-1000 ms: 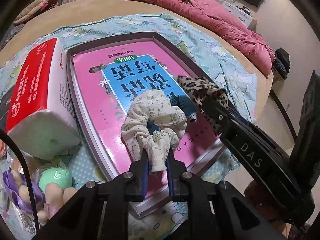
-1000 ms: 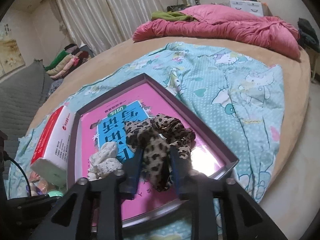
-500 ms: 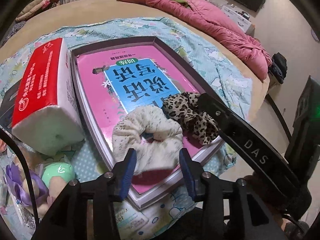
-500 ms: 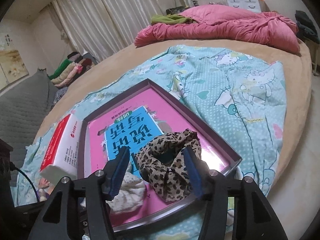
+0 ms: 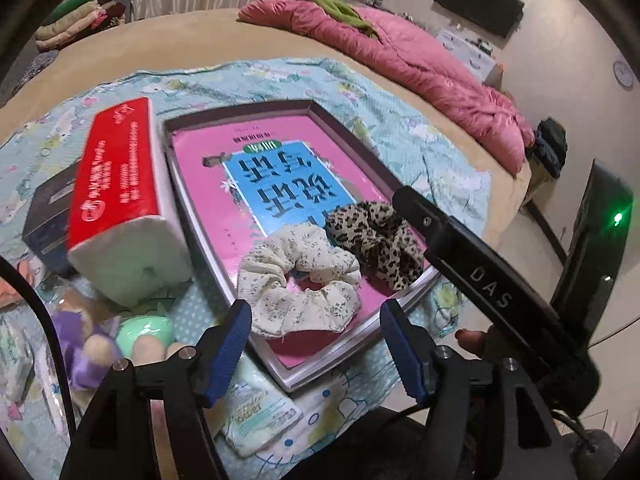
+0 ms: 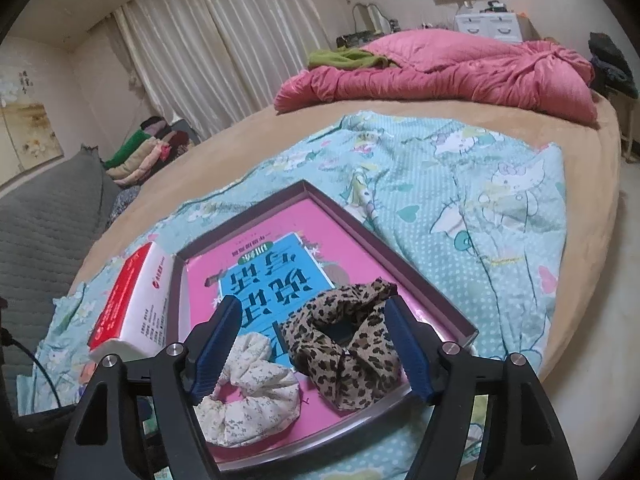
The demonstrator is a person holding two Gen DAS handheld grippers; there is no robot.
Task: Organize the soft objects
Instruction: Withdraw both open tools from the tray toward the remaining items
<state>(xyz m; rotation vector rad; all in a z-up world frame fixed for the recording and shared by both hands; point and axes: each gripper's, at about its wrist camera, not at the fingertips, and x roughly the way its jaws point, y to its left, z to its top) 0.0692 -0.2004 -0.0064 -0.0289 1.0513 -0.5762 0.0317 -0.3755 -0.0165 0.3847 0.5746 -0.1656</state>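
Cream floral fabric scrunchie and leopard-print fabric scrunchie lie side by side on the pink and blue book cover inside your shallow purple-rimmed box, both near its front corner. In the left wrist view the two scrunchies look to be touching or nearly so; you cannot tell which.

Your left gripper has its blue-padded fingers spread wide, holding nothing, hovering just in front of the cream scrunchie. Your right gripper is likewise spread wide and holds nothing; in its own view the leopard scrunchie shows between its fingers and the cream one sits just beside its left finger. The right gripper's black arm marked "DAS" crosses the left view beside the leopard scrunchie.

You have the red and white tissue pack lying just beside the box on its left, on the light blue cartoon-print sheet that covers part of the tan bed. A crumpled pink quilt sits at the far end of the bed. Near the left gripper lie a green ball, a purple soft toy and a small packet of wipes.
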